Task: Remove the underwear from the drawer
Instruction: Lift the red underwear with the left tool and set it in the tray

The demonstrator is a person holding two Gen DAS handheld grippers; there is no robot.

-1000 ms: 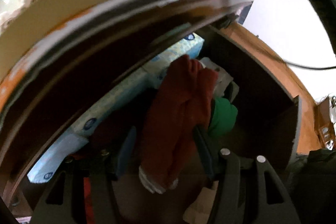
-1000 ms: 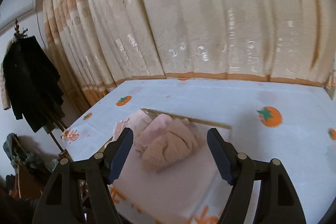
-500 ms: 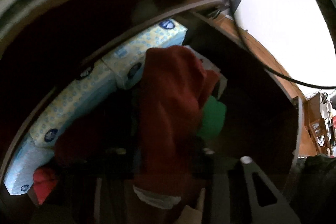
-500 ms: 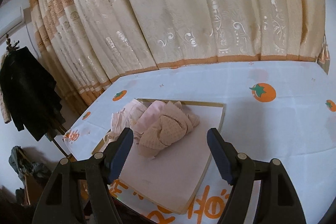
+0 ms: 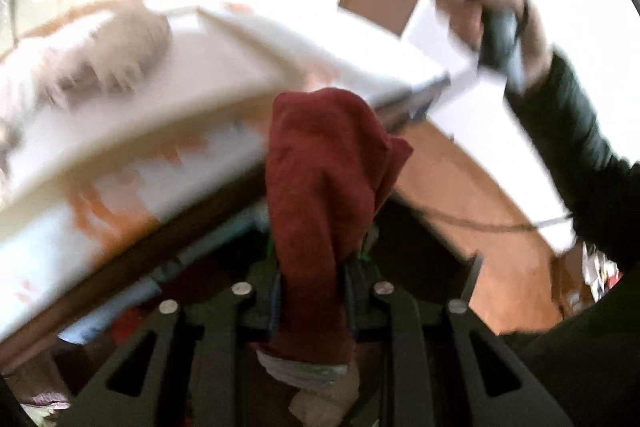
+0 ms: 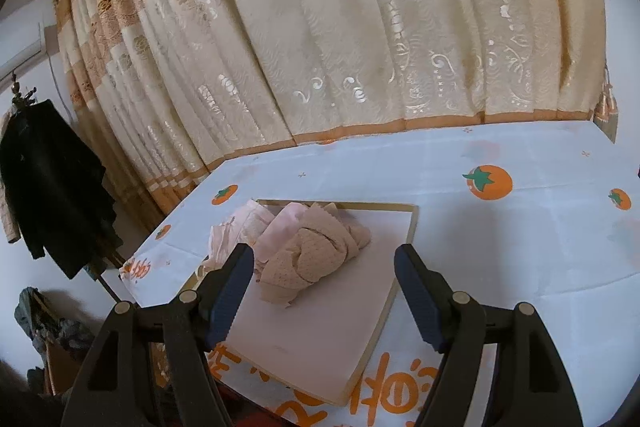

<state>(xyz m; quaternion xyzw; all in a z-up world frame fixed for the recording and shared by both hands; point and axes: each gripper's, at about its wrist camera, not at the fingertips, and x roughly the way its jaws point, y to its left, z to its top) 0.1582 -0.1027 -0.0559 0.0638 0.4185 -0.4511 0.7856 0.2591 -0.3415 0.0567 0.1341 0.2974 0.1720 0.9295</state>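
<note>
Only my left camera showed the red underwear (image 5: 320, 187), pinched tight in my left fingers (image 5: 276, 291) above the drawer (image 5: 472, 267). My right camera showed my right fingers (image 6: 234, 291) apart, holding nothing, over the tabletop (image 6: 520, 227).

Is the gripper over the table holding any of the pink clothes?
No, the right gripper stands open and empty, with the pink clothes lying on the white board beyond its fingers.

Cream and orange patterned curtains (image 6: 360, 39) fill the far wall, daylight glowing through them. Below them spreads a white tablecloth (image 6: 520, 227) printed with orange fruit. A dark coat (image 6: 48, 183) hangs on a stand by the white wall (image 6: 24, 39) at left. Brown wooden floor (image 5: 460, 187) shows below.
</note>
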